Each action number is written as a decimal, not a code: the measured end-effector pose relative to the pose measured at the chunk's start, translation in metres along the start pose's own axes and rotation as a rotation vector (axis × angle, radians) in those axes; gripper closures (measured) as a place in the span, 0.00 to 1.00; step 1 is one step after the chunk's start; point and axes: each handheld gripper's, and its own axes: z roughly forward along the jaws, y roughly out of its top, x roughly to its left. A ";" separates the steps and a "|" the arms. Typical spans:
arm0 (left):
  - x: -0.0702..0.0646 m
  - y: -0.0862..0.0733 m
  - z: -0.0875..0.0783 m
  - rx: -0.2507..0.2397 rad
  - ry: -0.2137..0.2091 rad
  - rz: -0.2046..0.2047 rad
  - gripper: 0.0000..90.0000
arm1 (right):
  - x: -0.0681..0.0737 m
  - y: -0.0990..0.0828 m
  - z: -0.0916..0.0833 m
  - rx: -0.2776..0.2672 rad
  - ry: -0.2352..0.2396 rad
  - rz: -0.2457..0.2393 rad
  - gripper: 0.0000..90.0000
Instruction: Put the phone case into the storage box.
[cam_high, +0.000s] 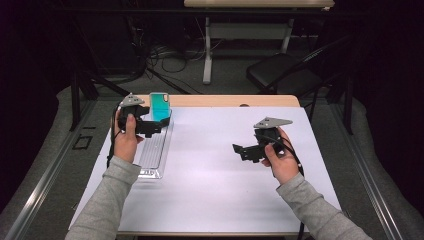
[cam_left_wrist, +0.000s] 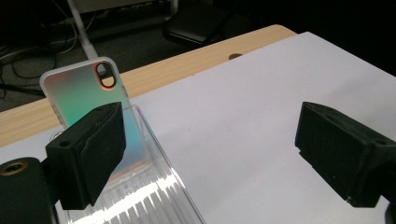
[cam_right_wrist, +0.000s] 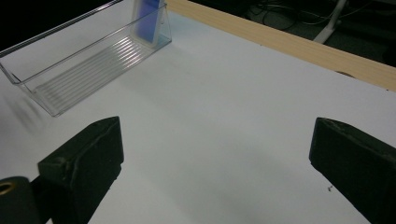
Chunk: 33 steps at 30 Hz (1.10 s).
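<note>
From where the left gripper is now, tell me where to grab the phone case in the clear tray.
Grip the phone case by its top end, probably from above. It leans upright against the far end of the clear tray, its upper part clear of the walls. Put the fingers on its two long edges, below the camera cutout.
</note>
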 end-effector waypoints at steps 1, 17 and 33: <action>-0.002 -0.001 -0.003 -0.001 -0.006 0.004 0.10 | -0.001 -0.002 -0.003 -0.005 -0.001 -0.001 0.03; -0.019 -0.041 -0.033 -0.059 -0.058 0.030 0.10 | -0.025 -0.048 -0.041 -0.023 -0.098 0.053 0.03; -0.023 -0.079 -0.046 -0.102 -0.098 0.033 0.10 | -0.027 -0.074 -0.050 -0.022 -0.148 0.038 0.03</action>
